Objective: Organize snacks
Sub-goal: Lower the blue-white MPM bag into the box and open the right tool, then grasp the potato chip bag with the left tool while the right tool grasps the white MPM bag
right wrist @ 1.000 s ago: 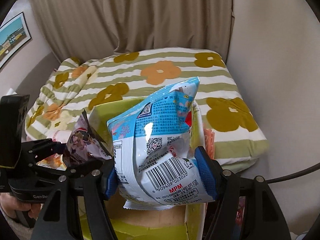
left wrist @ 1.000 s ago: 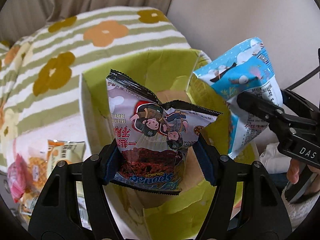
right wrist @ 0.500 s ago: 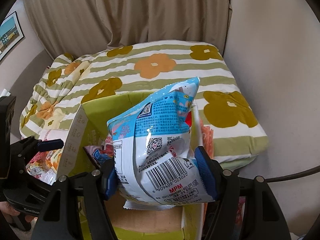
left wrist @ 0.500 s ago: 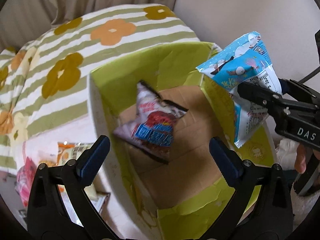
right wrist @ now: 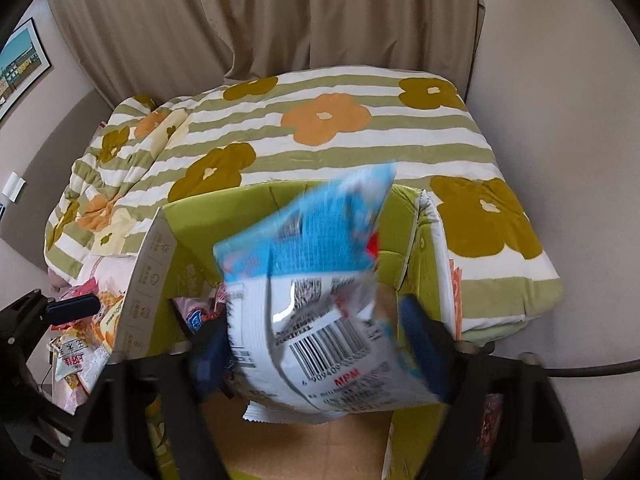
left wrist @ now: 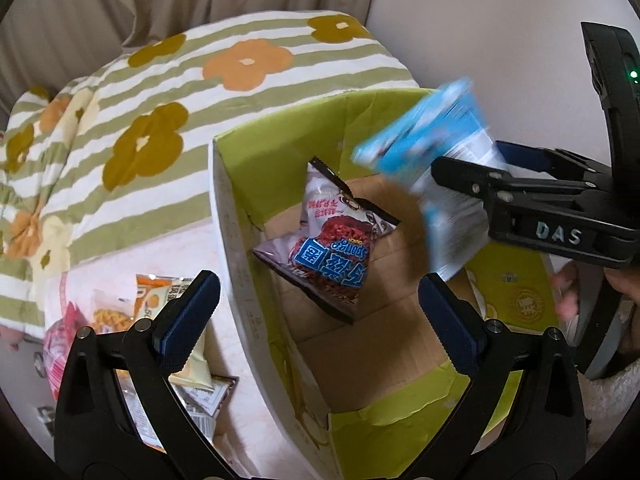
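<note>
A green cardboard box (left wrist: 280, 148) stands open on the bed; it also shows in the right wrist view (right wrist: 192, 236). A purple snack bag (left wrist: 332, 248) lies on the box floor. My left gripper (left wrist: 316, 320) is open and empty above the box's near left corner. My right gripper (right wrist: 316, 344) holds a blue and white snack bag (right wrist: 320, 280) above the box. The bag and fingers are blurred, and the jaws look slightly wider. The bag also shows in the left wrist view (left wrist: 432, 156).
Several loose snack packets (left wrist: 120, 316) lie on the pink sheet left of the box. A striped flower quilt (right wrist: 328, 120) covers the bed behind. Curtains and a wall stand beyond. A framed picture (right wrist: 20, 60) hangs at left.
My left gripper opened and dropped the purple bag into the box, then drew back. The right gripper's blue bag is now blurred with motion and sits lower over the box.
</note>
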Demonstrator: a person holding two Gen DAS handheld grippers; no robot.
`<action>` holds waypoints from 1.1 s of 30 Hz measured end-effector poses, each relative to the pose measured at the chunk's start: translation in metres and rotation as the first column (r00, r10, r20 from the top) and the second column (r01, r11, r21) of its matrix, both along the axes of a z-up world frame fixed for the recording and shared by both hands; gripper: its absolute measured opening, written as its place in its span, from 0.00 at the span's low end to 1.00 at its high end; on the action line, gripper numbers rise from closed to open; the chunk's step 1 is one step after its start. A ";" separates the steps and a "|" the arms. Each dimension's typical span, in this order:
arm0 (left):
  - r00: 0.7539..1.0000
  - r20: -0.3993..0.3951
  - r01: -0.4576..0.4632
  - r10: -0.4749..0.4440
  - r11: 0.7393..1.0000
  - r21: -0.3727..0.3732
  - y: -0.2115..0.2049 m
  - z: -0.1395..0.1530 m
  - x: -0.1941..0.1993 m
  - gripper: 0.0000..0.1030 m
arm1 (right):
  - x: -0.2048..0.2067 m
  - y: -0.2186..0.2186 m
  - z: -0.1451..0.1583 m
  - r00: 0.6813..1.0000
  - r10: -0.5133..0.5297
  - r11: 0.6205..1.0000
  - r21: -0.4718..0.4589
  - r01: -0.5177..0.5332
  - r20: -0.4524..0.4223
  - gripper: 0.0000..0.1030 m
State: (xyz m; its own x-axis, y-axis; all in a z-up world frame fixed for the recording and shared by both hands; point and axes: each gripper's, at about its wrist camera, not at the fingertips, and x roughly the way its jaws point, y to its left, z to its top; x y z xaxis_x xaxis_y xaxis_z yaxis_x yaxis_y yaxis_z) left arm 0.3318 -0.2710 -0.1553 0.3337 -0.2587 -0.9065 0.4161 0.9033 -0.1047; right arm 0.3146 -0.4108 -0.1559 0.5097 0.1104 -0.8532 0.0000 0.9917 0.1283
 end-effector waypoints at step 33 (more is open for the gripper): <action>0.949 0.123 -0.290 0.291 0.957 -0.031 0.117 0.070 -0.118 0.96 | -0.108 0.049 0.092 0.959 0.160 0.986 -0.002 -0.164 0.236 1.00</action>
